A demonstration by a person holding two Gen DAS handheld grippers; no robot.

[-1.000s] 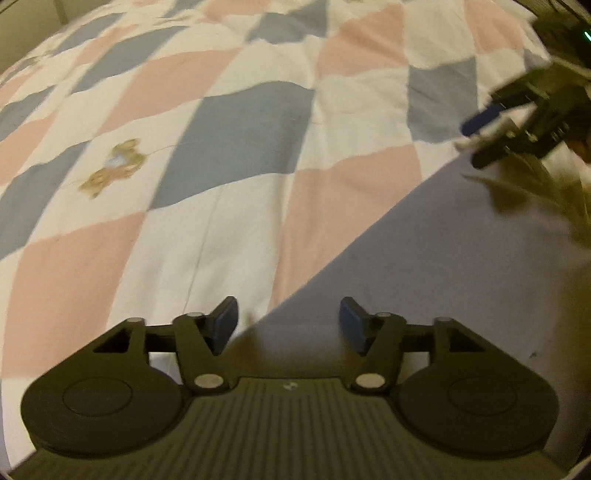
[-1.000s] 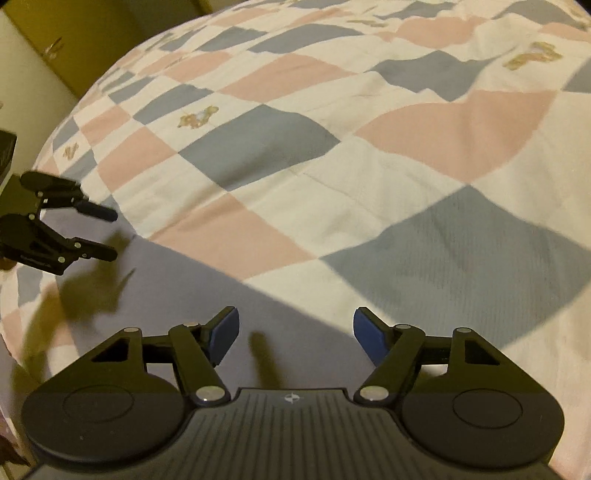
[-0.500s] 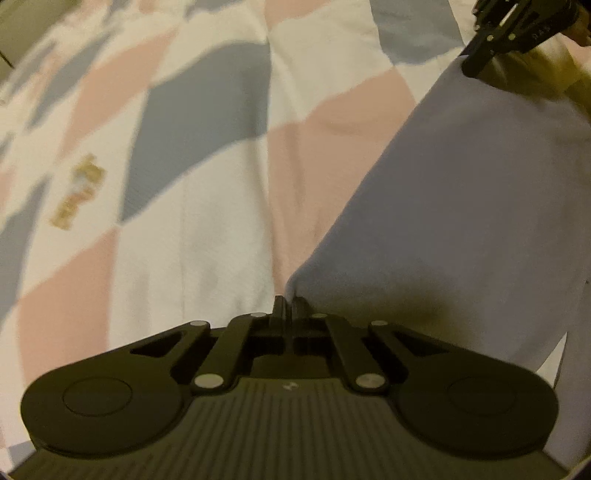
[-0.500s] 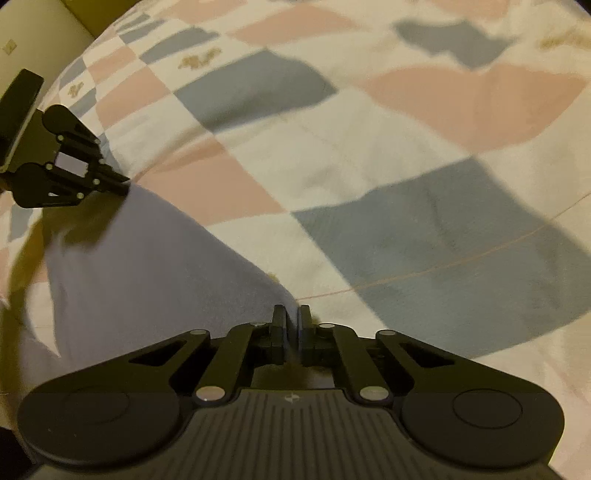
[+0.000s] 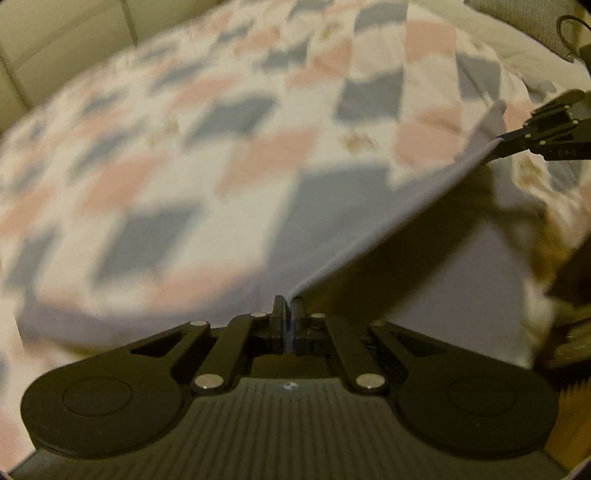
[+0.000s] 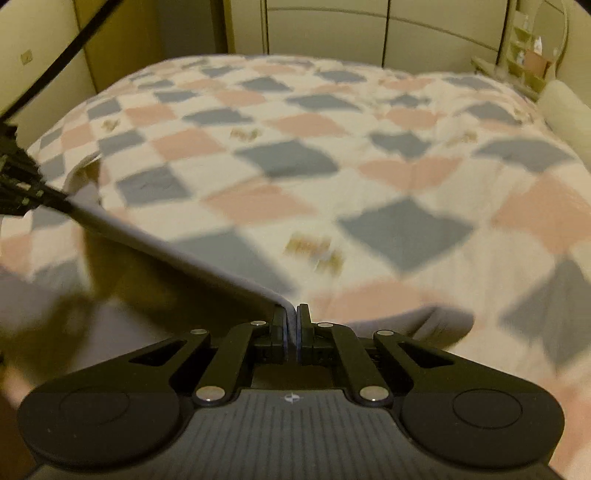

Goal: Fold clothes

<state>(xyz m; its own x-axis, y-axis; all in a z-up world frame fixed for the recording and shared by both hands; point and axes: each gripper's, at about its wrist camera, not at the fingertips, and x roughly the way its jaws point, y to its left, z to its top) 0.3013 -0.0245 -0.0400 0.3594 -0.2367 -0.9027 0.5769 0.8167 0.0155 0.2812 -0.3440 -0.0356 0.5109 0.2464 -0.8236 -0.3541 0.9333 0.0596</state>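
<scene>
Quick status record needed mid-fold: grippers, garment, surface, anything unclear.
left gripper: shut on the lavender garment's edge
right gripper: shut on the same edge, at its other end
lavender garment: held edge lifted and taut between the grippers; the rest trails down toward the bed
surface: bed with checkered quilt of pink, grey and white patches
background: cabinet doors beyond the bed
unclear: garment type; motion blur hides detail

A pale lavender garment (image 5: 388,221), its near edge lifted taut, drapes onto the bed.
</scene>
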